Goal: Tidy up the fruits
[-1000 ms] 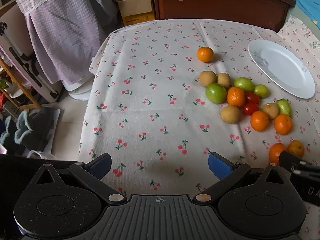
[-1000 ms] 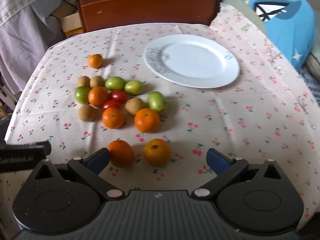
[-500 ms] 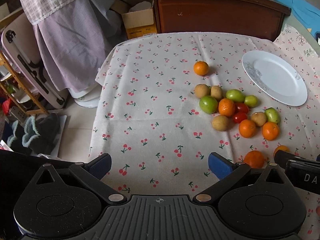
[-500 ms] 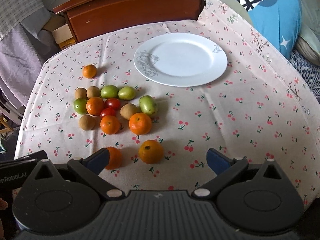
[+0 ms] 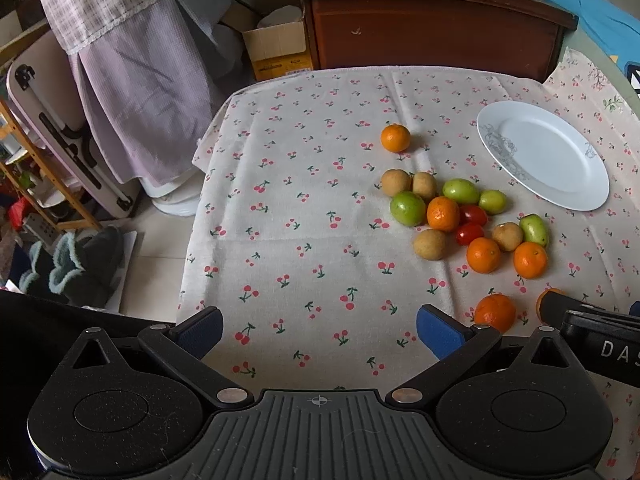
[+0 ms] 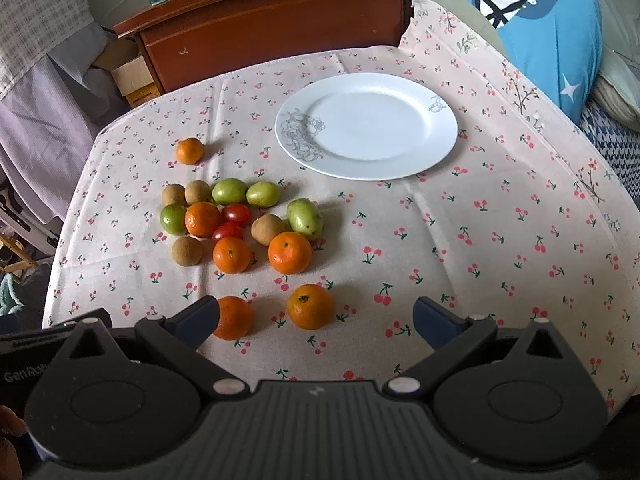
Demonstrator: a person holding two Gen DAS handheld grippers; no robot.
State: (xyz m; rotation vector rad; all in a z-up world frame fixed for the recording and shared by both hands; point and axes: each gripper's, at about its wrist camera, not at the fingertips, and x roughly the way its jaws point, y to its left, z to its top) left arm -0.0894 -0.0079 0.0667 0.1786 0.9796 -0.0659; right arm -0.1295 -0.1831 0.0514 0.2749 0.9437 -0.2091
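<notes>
While both hand-held grippers [image 5: 318, 326] [image 6: 316, 316] gape empty, orange, green, brown, red fruits [image 6: 240, 224] clustered.

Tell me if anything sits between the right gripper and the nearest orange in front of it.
Nothing visible does. The right gripper is open and empty, and the nearest orange lies just ahead between its fingertips, with only bare tablecloth around it. Another orange sits beside the left fingertip.

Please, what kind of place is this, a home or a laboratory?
Most likely a home, perhaps a bedroom: a table under a cherry-print cloth, a wooden headboard behind it, a blue pillow beside it, and slippers on the floor.
</notes>
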